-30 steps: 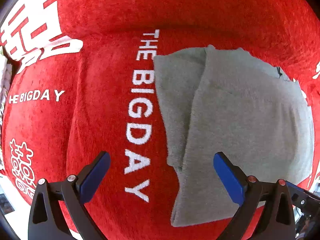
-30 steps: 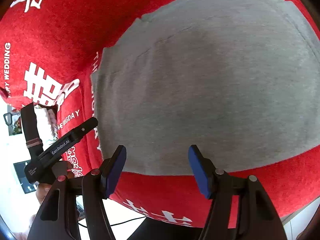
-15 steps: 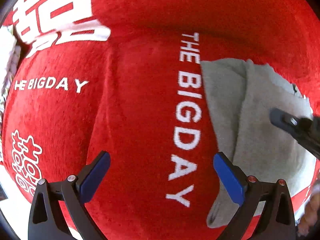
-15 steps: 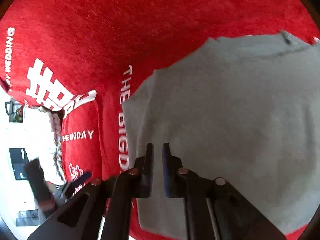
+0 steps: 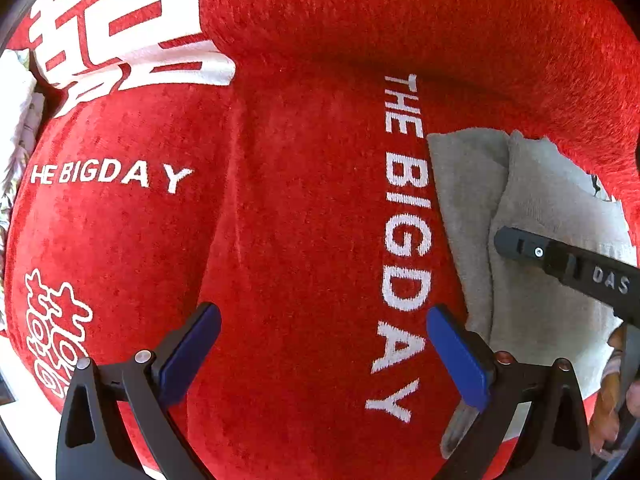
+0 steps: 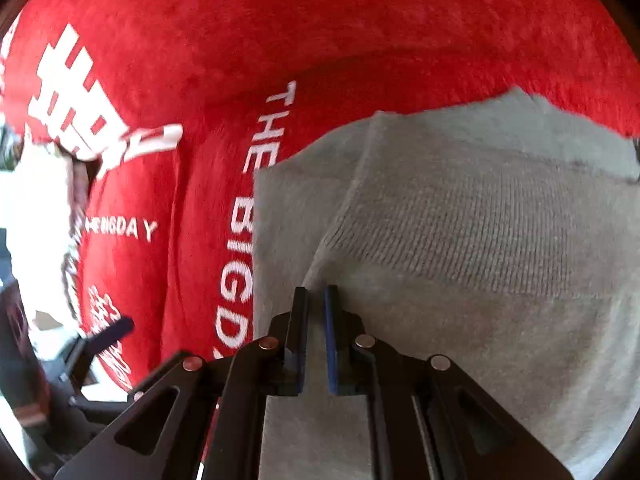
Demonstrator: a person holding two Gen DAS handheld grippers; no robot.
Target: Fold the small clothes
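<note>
A grey knit garment (image 6: 460,240) lies folded on a red plush blanket (image 5: 300,200), with a raised fold edge running down its left part. My right gripper (image 6: 316,290) is shut, its tips low over the garment right at that fold edge; I see no cloth pinched between the pads. From the left wrist view the right gripper (image 5: 504,242) reaches in over the grey garment (image 5: 552,280) from the right. My left gripper (image 5: 323,316) is open over bare red blanket, left of the garment, with nothing between its fingers.
The blanket carries white lettering "THE BIG DAY" (image 5: 404,220) along the garment's left side. A blanket ridge (image 5: 400,20) rises behind. The person's hand (image 5: 608,400) shows at the lower right. White floor and clutter (image 6: 36,220) lie past the blanket's left edge.
My right gripper shut empty and moved left across the garment to its fold edge. My left gripper slid left off the garment onto bare blanket, staying open.
</note>
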